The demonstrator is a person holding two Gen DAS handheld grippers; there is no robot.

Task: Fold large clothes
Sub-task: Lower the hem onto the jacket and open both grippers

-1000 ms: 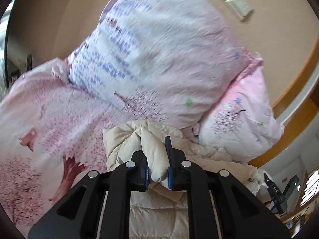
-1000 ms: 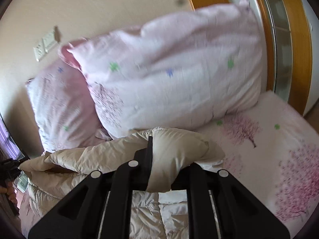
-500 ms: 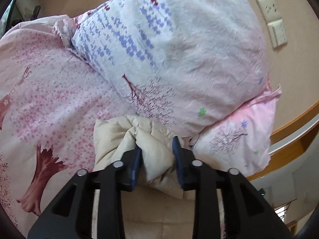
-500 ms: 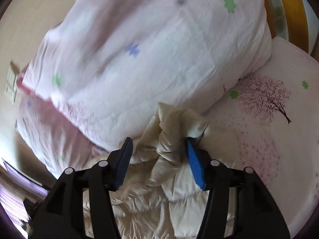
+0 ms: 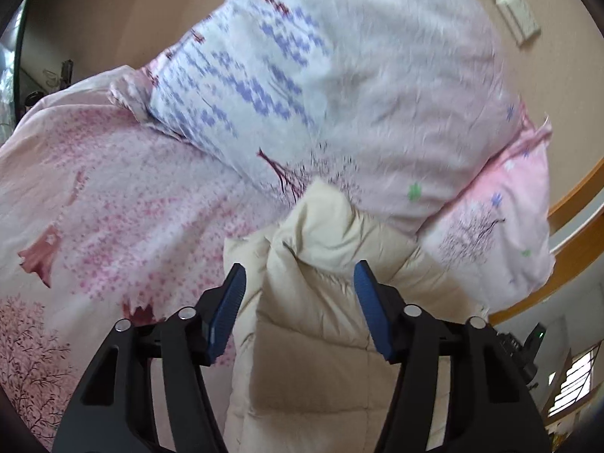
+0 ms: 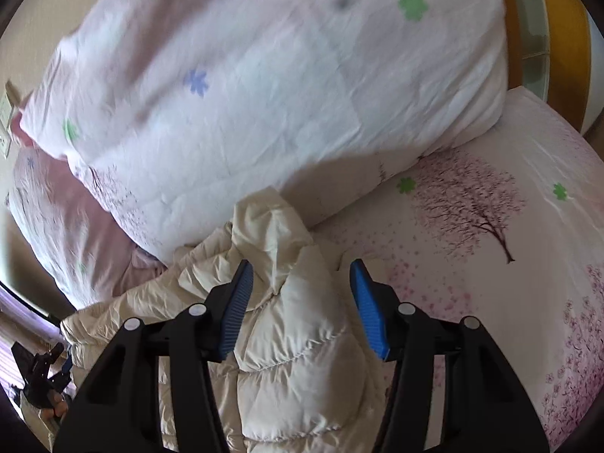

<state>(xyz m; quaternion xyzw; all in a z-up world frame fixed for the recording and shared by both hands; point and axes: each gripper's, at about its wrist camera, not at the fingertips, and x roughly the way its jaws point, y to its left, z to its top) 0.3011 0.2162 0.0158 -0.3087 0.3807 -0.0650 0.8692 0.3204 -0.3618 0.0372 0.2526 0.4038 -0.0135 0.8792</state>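
Left gripper (image 5: 300, 294) has just been opening, its jaws spread around a cream jacket (image 5: 321, 302) corner without pinching; the jacket lies on the bed (image 5: 113, 196), its length running back toward both hands. Right gripper (image 6: 298, 294), after opening wide, has closed a little, yet stands apart over the other corner

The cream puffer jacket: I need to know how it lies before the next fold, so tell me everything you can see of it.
The cream puffer jacket is quilted, puffy and slightly shiny, with stitched channels. It lies crumpled on the pink tree-print bedsheet, its bunched upper edge against the big floral pillow. The left gripper and right gripper each straddle a raised fold; the left's jaws have just been opening, the right's closing a little, and the blue pads stand clear of the fabric.
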